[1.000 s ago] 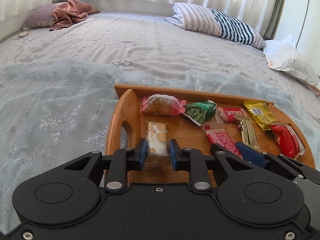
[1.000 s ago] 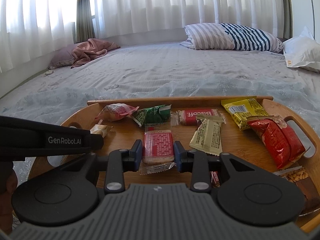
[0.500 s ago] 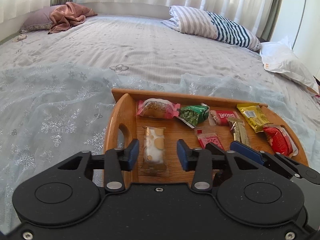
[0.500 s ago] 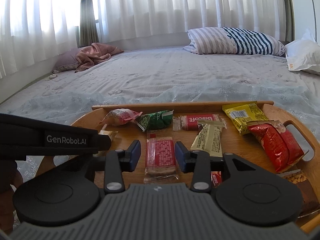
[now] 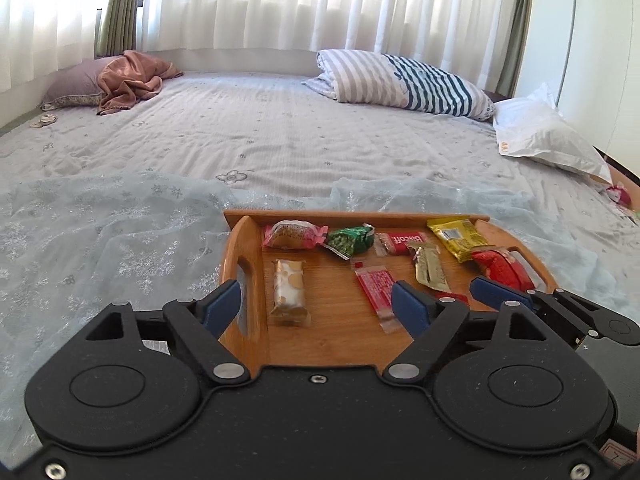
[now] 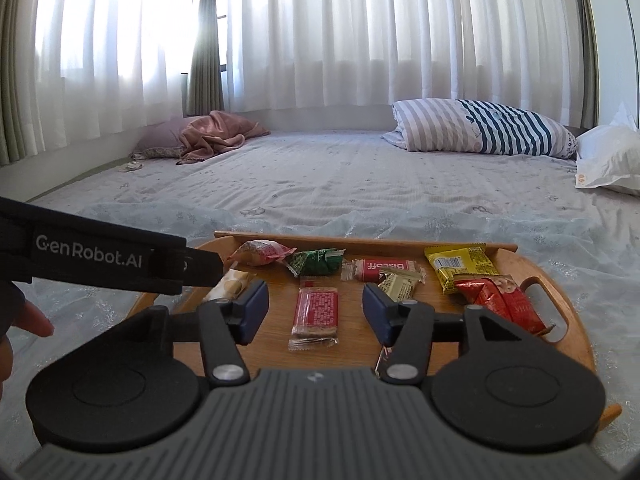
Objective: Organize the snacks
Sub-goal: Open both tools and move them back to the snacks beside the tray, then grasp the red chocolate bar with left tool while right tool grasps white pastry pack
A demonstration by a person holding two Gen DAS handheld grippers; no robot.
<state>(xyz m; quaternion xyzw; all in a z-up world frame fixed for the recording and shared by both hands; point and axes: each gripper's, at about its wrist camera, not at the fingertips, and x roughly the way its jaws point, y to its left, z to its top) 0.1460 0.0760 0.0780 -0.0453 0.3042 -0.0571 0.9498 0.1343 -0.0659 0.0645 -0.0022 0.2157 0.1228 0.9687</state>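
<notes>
Both grippers, left gripper point(image 5: 316, 306) and right gripper point(image 6: 316, 312), just released, jaws spread, above wooden tray point(image 5: 360, 334); cream snack point(image 5: 289, 292) and red bar point(image 6: 316, 312) lie flat inside it, apparently untouched.

Both the left gripper point(image 5: 316, 304) and the right gripper point(image 6: 316, 312) opened their blue jaws and drew back, releasing the cream, gold-dotted snack packet point(image 5: 289, 294) and the red, clear-ended wafer packet point(image 6: 315, 314), which lay free on the wooden tray point(image 5: 340, 336).
</notes>
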